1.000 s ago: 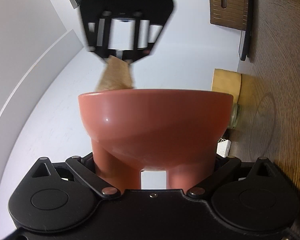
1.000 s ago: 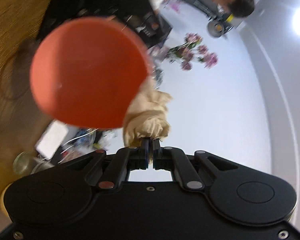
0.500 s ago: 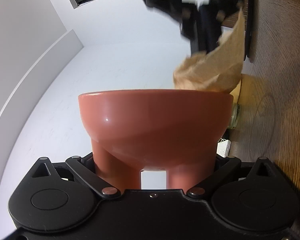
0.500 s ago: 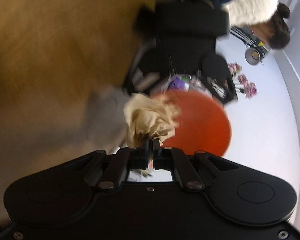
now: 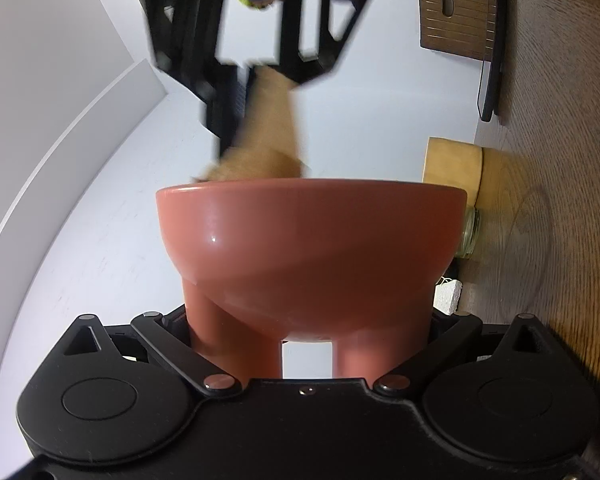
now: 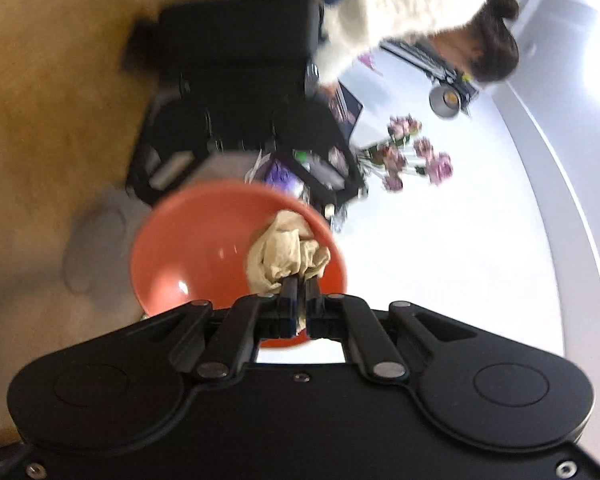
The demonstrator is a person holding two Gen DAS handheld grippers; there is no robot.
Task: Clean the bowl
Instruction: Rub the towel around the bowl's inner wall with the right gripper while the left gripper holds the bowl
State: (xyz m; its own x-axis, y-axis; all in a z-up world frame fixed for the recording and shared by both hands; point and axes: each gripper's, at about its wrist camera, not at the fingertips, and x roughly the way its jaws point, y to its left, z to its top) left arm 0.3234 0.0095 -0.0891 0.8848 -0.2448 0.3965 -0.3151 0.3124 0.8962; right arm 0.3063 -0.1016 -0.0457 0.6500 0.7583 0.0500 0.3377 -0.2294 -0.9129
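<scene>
A terracotta-red bowl (image 5: pixel 312 248) on stubby legs fills the left wrist view, tipped on its side and off the table. My left gripper (image 5: pixel 307 344) is shut on it, fingers clamped outside its legs. A crumpled beige cloth (image 5: pixel 268 144) dips over the bowl's rim on the left, and my right gripper (image 5: pixel 256 76) hangs blurred above it. The right wrist view looks into the bowl (image 6: pixel 204 256). The cloth (image 6: pixel 288 252) presses on the inner wall at its right side, with my right gripper (image 6: pixel 300 284) shut on it. The left gripper (image 6: pixel 236 120) is a black blur behind the bowl.
A wooden tabletop (image 5: pixel 560 200) runs down the right side. On it are a glass jar (image 5: pixel 470 232), a pale wooden cylinder (image 5: pixel 452 168), a cutting board (image 5: pixel 456 8) and a black-handled tool (image 5: pixel 494 52). Pink flowers (image 6: pixel 412 156) and a person's white sleeve (image 6: pixel 400 12) lie beyond.
The right gripper swung the cloth from the bowl's left rim to the right rim and back to the left, and now holds it inside the bowl. The left gripper and bowl stayed still.
</scene>
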